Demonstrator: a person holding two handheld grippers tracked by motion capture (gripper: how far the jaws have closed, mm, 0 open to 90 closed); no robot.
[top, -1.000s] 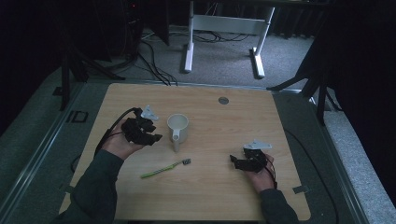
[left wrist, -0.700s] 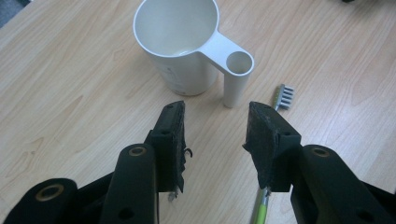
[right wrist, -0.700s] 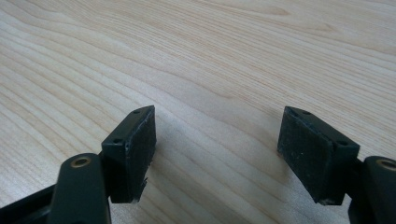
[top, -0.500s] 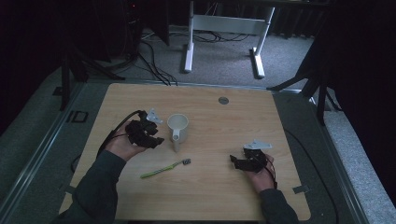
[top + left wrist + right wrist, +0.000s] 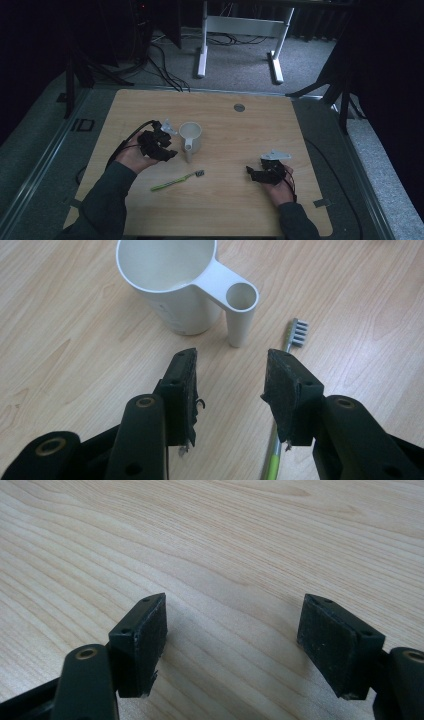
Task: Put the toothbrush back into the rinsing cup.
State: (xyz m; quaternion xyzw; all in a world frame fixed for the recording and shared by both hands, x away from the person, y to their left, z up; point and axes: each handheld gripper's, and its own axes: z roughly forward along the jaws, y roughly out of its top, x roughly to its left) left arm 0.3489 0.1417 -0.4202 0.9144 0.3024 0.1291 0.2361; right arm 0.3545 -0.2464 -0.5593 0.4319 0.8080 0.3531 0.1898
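While left tongs (image 5: 230, 385) hover released near white cup (image 5: 175, 285) and toothbrush (image 5: 292, 340), right tongs (image 5: 232, 645) rest released on desk (image 5: 225, 540).

The left gripper (image 5: 230, 385) is held with its jaws parted above a wooden table (image 5: 65, 345). A white cup (image 5: 170, 285) with a tubular handle stands just ahead; a toothbrush (image 5: 292, 347) lies beside it, partly hidden by one jaw.

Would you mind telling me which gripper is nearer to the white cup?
Left. The left gripper sits open just beside the white cup, while the right gripper rests open far across the table.
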